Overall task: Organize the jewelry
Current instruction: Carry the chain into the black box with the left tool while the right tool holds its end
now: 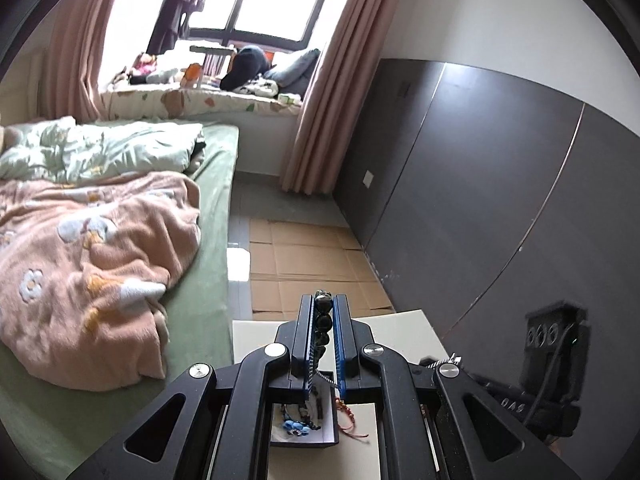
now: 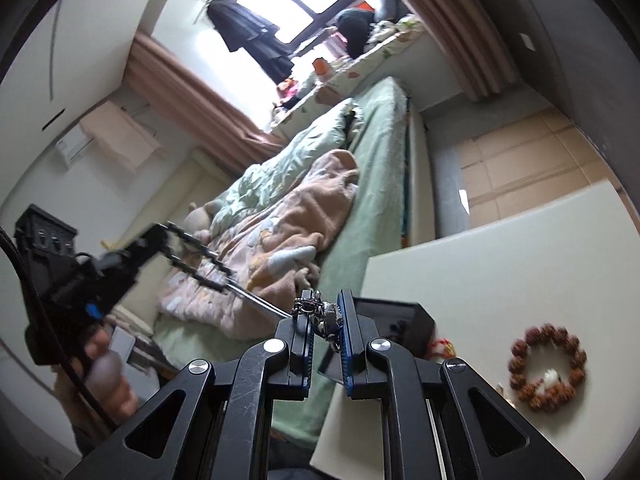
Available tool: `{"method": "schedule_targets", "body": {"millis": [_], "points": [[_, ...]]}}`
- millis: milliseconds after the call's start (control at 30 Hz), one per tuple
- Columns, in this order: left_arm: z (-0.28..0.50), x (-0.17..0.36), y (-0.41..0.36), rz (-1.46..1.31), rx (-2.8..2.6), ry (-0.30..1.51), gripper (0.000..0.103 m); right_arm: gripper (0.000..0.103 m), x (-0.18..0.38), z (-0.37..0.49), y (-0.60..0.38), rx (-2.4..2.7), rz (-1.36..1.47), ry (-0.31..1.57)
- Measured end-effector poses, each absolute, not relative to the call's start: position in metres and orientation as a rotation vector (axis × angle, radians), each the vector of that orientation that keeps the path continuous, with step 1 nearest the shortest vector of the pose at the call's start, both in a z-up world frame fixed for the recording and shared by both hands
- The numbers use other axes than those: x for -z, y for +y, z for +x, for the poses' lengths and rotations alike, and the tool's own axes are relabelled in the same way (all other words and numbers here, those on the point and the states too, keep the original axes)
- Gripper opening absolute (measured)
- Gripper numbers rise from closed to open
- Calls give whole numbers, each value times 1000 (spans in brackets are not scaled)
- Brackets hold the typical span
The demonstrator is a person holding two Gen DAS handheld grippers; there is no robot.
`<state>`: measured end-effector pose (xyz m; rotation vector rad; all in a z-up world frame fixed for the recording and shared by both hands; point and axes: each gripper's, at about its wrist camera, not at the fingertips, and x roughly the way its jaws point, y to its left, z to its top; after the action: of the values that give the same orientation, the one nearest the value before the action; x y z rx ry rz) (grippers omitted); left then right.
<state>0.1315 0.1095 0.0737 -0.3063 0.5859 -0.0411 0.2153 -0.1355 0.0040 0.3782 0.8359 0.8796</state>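
Daylight floods in from the window [image 1: 256,4], which is blown out to white in both views; the walls and bed [image 1: 212,216] are evenly, softly lit; a pale glare sits on the floor [image 1: 238,258]; fisheye bending curves every straight edge (dark corners ring each frame); the brown bead bracelet [image 2: 547,367] and the hand [image 2: 106,376] are motion-blurred.

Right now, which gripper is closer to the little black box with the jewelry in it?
Left. The left gripper, shut on a dark bead bracelet, hangs right above the black box. The right gripper, clamping a silver chain, hangs off to the box's side.
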Motion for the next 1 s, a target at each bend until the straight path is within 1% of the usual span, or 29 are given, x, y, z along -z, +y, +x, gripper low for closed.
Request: {"method": "schedule_targets", "body": {"millis": [200,300,400,667,767,900,967,1000], "points": [[137,-69,110,-320,46,601,9,13,-22,222,-121,-921,356,799],[146,-58,105,-306,48,625,9,13,-25,226,-116,-937,367,794],[158,-30,103,-314,39,684,9,13,-28,229,-111,-953,369,787],[185,69,115,-439,-17,915,9,13,-38,226,-102,-1014,378,750],[186,89,119,-486,-23,970,10,13,-35,227,-96,-1021,363,758],[179,91,120,-507,16,962,11,13,-20,233,-88,-1003,351,798],[174,86,120,-513,31,954,21,13,-13,236,-85,-994,350,817],[172,83,121,-520,41,943,36,13,-11,236,-84,-992,350,821]]}}
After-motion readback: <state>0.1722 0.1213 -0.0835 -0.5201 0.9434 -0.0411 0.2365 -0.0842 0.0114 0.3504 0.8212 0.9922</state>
